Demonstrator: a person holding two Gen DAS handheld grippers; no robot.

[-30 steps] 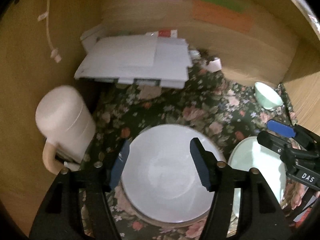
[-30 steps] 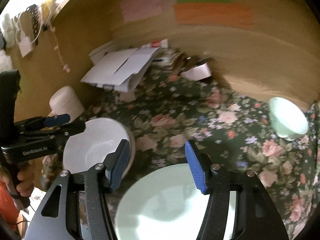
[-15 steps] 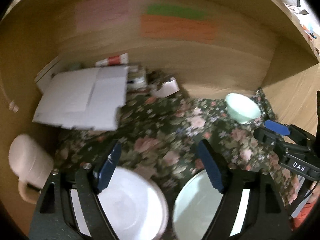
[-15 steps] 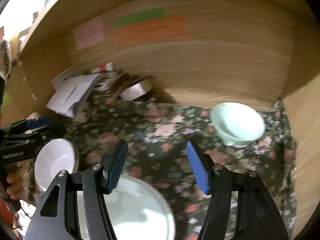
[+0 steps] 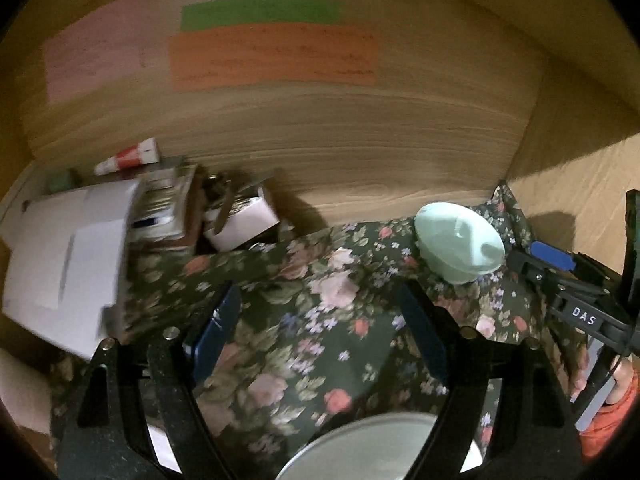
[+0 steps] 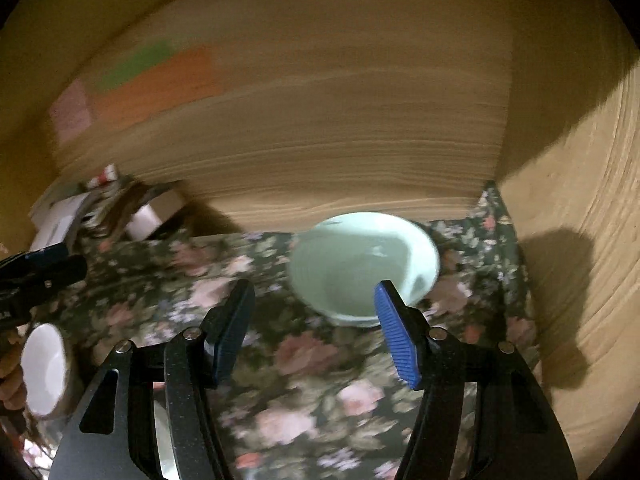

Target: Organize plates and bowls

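Left gripper (image 5: 320, 328) off white bowl (image 6: 44, 368), opening, empty; right gripper (image 6: 316, 332) wide, nearer mint bowl (image 6: 360, 268).

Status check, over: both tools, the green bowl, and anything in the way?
Left tool opening, empty. Right tool open, empty, just short of green bowl. Bowl upright on floral cloth. Nothing between.

Left gripper (image 5: 320, 328) jaws opening (empty), right gripper (image 6: 316, 332) agape

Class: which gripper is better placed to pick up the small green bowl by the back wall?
Probably the right gripper: the green bowl sits just ahead of its empty open jaws. The left gripper, opening and empty, has it well off to the side.
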